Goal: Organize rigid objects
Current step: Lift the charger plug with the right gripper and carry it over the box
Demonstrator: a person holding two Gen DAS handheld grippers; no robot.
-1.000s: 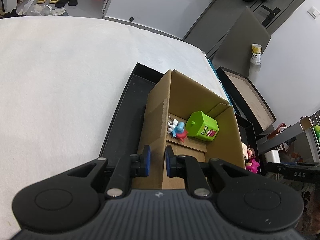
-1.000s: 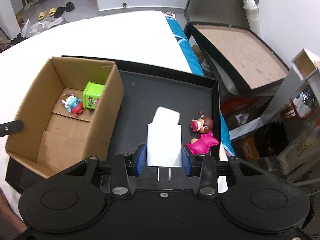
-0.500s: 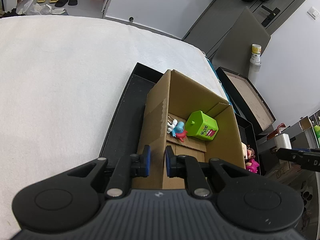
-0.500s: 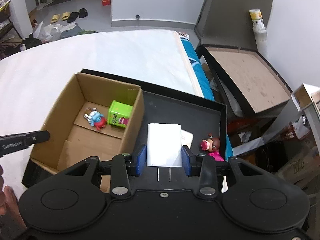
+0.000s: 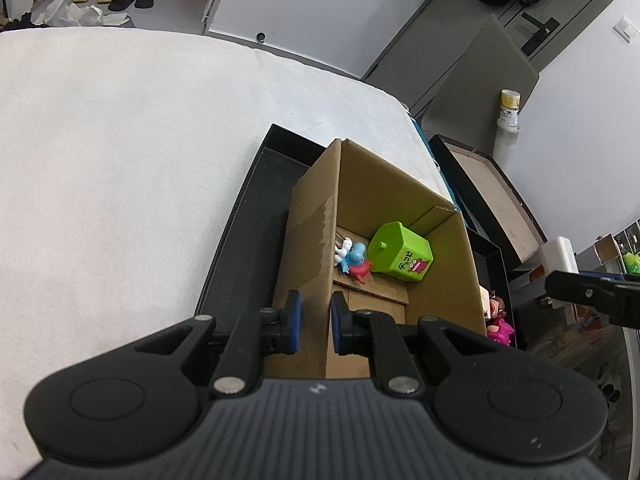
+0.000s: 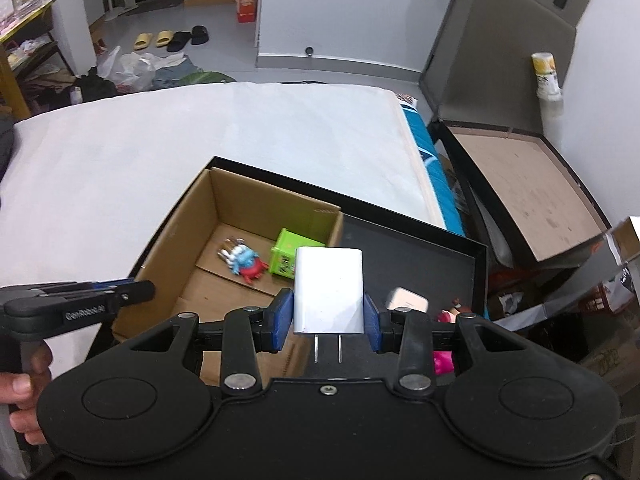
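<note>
Two claws show: the right claw clenches a white rectangular plug charger above the black tray, near the brown cardboard box, whose wall it could clip, while the left claw stays clenched, empty.

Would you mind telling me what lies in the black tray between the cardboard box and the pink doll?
In the right wrist view, a small white block lies on the black tray between the cardboard box and the pink doll.
</note>
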